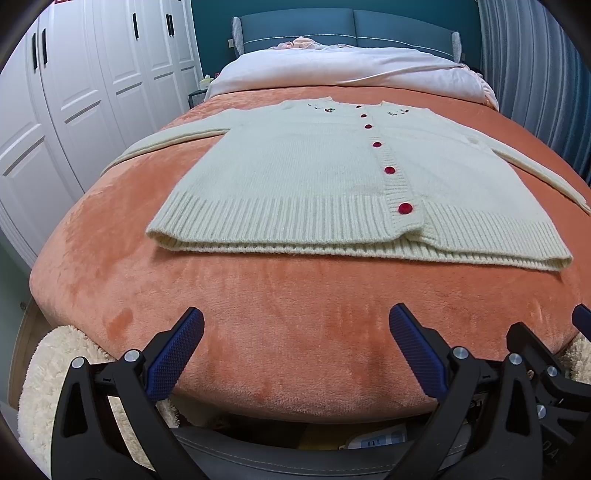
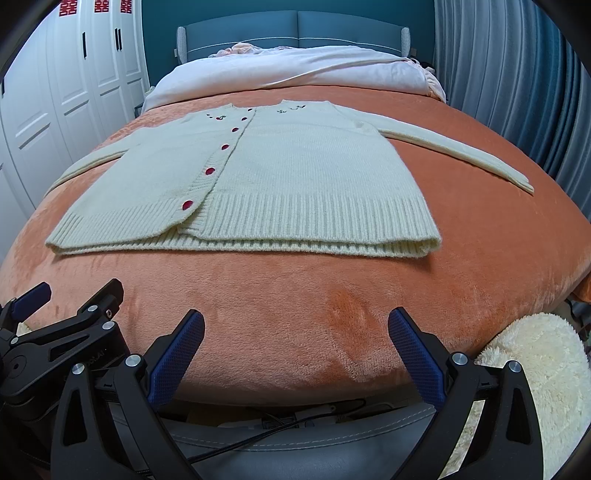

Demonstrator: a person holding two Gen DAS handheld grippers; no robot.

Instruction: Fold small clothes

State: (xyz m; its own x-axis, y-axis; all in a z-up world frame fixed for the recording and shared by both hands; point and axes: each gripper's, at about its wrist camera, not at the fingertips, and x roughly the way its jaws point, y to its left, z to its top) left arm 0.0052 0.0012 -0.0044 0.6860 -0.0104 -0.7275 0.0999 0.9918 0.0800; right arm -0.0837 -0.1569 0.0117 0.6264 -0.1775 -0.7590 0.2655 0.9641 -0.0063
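A cream knitted cardigan (image 1: 314,173) with red buttons lies flat and face up on the orange blanket (image 1: 280,302), sleeves spread to both sides, hem toward me. It also shows in the right wrist view (image 2: 288,173). My left gripper (image 1: 295,325) is open and empty, at the bed's near edge, short of the hem. My right gripper (image 2: 295,325) is open and empty, at the same edge, just right of the left one. The right gripper's fingers (image 1: 581,314) show at the right edge of the left wrist view; the left gripper's fingers (image 2: 33,295) show at the left edge of the right wrist view.
The blanket (image 2: 332,295) covers the bed's near half; a white duvet (image 1: 351,70) and blue headboard (image 1: 347,26) lie beyond. White wardrobes (image 1: 74,92) stand left, a curtain (image 2: 509,74) right. A fluffy cream rug (image 2: 535,369) lies below the bed's foot.
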